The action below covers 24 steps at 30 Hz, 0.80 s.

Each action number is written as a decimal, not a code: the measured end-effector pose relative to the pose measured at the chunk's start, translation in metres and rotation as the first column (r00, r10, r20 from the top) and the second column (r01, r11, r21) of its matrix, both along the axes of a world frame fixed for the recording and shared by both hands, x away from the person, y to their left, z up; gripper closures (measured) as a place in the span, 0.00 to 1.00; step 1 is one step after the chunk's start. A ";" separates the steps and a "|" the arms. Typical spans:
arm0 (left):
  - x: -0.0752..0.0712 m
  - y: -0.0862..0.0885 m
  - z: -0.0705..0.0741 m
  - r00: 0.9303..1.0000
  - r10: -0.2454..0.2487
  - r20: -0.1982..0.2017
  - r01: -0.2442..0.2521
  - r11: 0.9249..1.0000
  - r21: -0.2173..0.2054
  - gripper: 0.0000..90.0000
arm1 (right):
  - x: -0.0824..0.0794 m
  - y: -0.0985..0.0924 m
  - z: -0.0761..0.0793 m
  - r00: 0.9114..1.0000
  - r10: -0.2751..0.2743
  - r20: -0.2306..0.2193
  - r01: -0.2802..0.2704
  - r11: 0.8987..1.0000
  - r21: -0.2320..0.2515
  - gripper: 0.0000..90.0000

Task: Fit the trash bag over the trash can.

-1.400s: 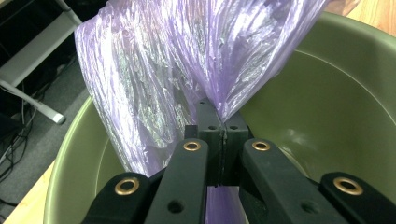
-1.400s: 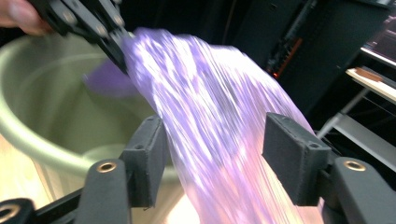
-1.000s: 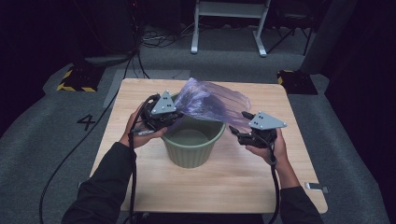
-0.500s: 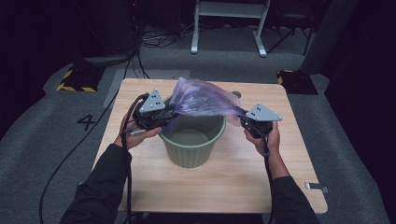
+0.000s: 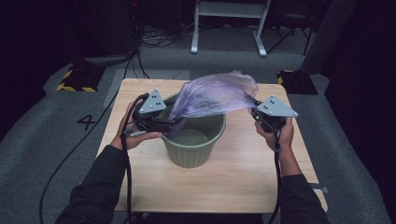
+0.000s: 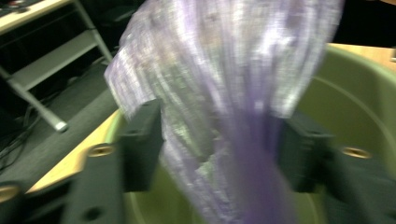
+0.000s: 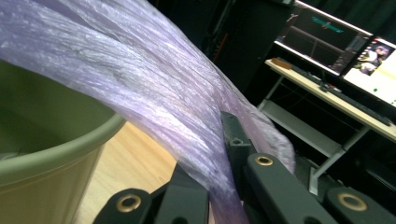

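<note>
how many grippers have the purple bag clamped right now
1. The right gripper, at the bucket's right, is shut on the purple bag. The left gripper, at the bucket's left rim, has just been opening; the bag hangs between its jaws unpinched.

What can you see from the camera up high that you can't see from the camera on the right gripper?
The high view alone takes in the whole light wooden table, the person's two hands, the left gripper beside the pot with its jaws apart, having just been opening, and the grey carpet floor. The right gripper view alone gives a close look at the right gripper pinching the plastic, plus lit computer screens on a desk. Both share the thin purple plastic bag and the round green plastic pot.
</note>
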<state>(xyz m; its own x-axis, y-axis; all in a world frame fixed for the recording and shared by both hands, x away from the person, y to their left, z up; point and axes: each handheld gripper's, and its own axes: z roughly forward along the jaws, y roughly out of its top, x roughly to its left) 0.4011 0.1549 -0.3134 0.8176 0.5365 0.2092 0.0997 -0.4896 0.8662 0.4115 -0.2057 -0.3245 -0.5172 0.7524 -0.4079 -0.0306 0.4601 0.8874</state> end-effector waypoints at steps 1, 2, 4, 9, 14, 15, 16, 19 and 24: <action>0.000 -0.002 0.001 1.000 -0.020 -0.002 0.020 1.000 0.004 0.56 | 0.000 -0.001 0.002 1.000 -0.004 0.006 0.004 1.000 0.005 1.00; 0.001 -0.005 0.001 0.999 -0.047 -0.009 0.048 0.999 0.019 0.65 | -0.001 -0.001 0.004 1.000 -0.007 0.010 0.007 1.000 0.007 1.00; 0.000 -0.012 0.001 0.998 -0.065 -0.008 0.066 0.996 0.063 0.72 | -0.003 0.001 0.008 1.000 -0.011 0.025 0.010 1.000 0.004 1.00; 0.002 -0.027 0.001 0.995 -0.096 -0.037 0.100 0.990 0.101 0.77 | -0.010 0.004 0.020 0.998 0.005 0.056 -0.006 1.000 0.017 1.00; 0.000 -0.037 0.001 0.995 -0.092 -0.040 0.097 0.988 0.121 0.64 | -0.013 0.005 0.026 0.998 0.021 0.062 -0.022 1.000 0.008 1.00; 0.000 -0.038 0.001 0.996 -0.083 -0.041 0.088 0.988 0.128 0.59 | -0.013 0.007 0.025 0.998 0.027 0.060 -0.027 1.000 -0.003 0.99; -0.001 -0.037 0.002 0.996 -0.080 -0.041 0.085 0.989 0.124 0.55 | -0.014 0.010 0.024 0.998 0.033 0.060 -0.032 0.999 -0.016 0.99; -0.001 -0.033 0.003 0.995 -0.075 -0.060 0.080 0.993 0.087 0.39 | -0.016 0.017 0.021 0.997 0.062 0.055 -0.060 0.997 -0.041 0.99; -0.007 -0.018 0.004 0.995 -0.062 -0.073 0.064 0.998 0.022 0.30 | -0.019 0.025 0.018 0.995 0.079 0.057 -0.073 0.993 -0.096 0.99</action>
<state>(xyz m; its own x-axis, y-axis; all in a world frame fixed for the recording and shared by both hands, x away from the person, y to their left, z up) 0.3940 0.1369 -0.3098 0.8631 0.4787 0.1607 0.1295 -0.5174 0.8459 0.3929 -0.1806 -0.3066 -0.5436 0.6688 -0.5071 -0.1215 0.5352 0.8360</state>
